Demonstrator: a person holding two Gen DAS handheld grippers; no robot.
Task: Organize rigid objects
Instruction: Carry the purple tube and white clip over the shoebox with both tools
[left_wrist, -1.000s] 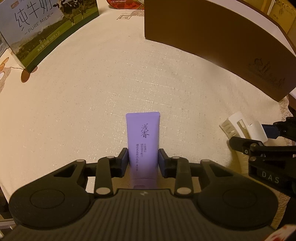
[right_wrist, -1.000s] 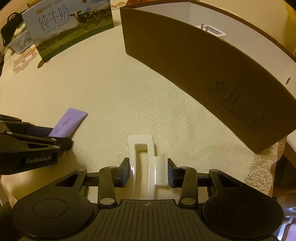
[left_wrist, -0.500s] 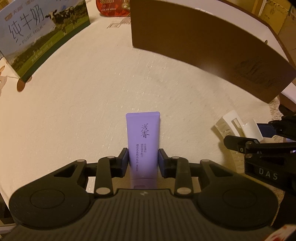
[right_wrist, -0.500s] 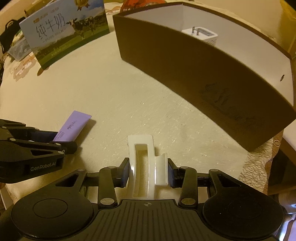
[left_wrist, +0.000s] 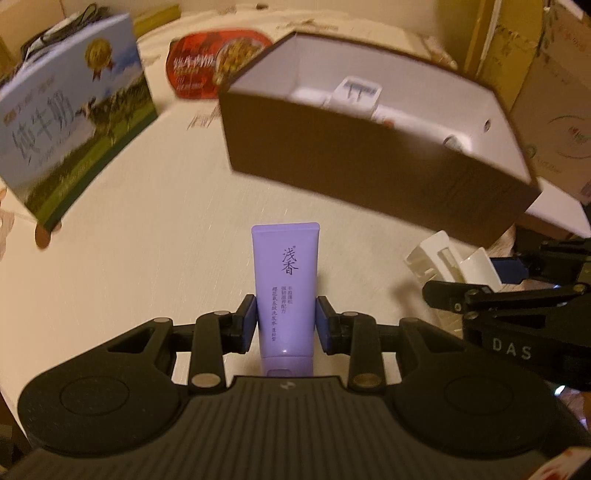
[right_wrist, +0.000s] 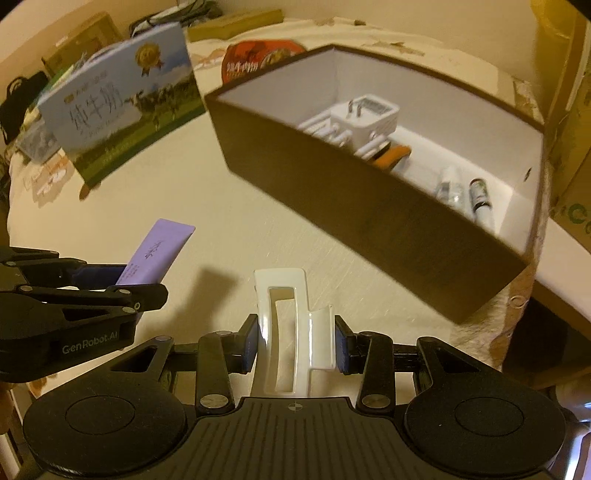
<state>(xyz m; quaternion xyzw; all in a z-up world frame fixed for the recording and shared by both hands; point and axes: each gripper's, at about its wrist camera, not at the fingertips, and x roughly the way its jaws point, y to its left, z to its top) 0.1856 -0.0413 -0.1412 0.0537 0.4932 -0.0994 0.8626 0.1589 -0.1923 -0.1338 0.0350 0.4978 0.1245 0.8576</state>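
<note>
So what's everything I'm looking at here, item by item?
purple tube: one, lilac with dark lettering, held in the left gripper above the table
hair claw clip: one, white, held in the right gripper
brown box: one, open, white inside, on the table ahead
white charger plug: one, inside the box, with other white items I can't identify
small bottles: two, pale, inside the box at its right end
milk carton: one, blue and green, far left
red food package: one, behind the box
tablecloth: one, cream
left gripper: black, shut on the tube
right gripper: black, shut on the clip
</note>
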